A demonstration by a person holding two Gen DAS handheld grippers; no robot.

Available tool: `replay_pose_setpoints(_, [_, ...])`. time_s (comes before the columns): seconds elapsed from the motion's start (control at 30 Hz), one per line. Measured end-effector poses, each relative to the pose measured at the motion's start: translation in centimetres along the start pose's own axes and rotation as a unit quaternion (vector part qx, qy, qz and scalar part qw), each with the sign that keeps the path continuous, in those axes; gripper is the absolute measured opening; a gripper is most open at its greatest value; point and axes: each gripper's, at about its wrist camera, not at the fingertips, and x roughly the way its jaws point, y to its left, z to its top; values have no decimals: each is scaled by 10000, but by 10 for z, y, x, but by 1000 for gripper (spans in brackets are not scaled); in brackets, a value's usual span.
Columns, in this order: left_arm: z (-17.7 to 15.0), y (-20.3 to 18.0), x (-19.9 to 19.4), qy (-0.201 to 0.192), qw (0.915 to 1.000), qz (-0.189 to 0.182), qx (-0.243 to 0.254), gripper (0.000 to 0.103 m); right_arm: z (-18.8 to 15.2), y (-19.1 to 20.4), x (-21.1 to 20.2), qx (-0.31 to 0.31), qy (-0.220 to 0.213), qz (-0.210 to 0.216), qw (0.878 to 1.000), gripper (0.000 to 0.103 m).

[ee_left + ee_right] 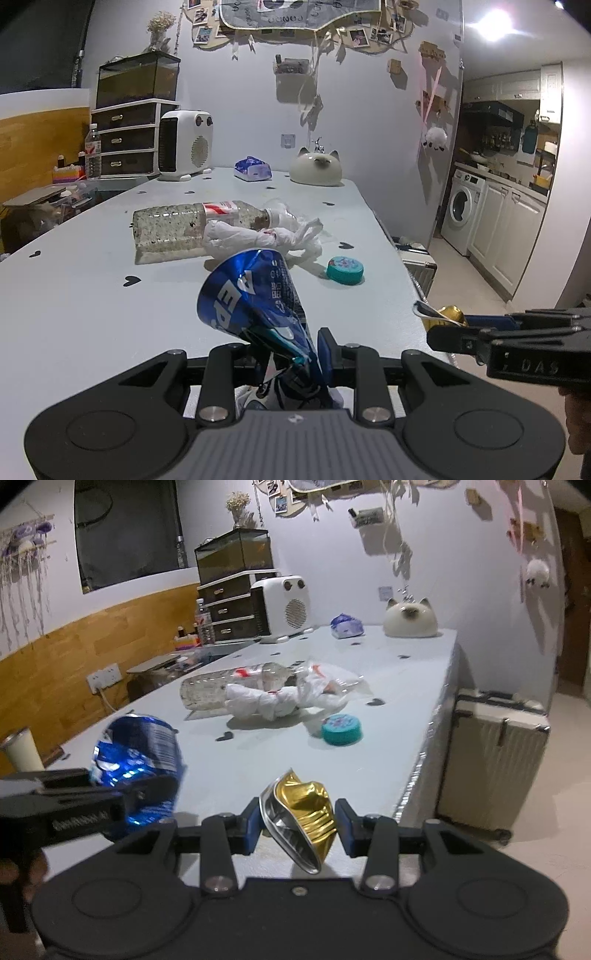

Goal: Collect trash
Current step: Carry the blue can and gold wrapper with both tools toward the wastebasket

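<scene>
A: What's hard to see?

B: The left gripper [291, 354] is clamped on a crushed blue can [255, 295], low centre; the can's pinched end hides its fingertips. The right gripper [299, 821] squeezes a crumpled gold can [303, 812], lower middle.

A: Counts?

B: Two cans, both lifted. On the table [74, 295], mid-frame: one plastic bottle [177, 229] lying flat, one white wad of plastic [258, 236] partly covering its neck, and one teal lid [344, 269].

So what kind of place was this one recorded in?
Most likely a small lived-in flat: a washing machine under kitchen cabinets shows through the doorway, photos are pinned on the wall, and a suitcase stands beside the table.
</scene>
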Motion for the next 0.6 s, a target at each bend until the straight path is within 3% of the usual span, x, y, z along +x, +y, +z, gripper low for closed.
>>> replay_pose_setpoints(0.27, [2,-21,-15,-84,9999,-73,86,29,-4,-9,-22,14,-113,-292,9995,43])
replay_pose_setpoints(0.6, [2,-69,-13,-102,9984,-471,288,29,-14,-40,-59,176,-305,-693,9970,43])
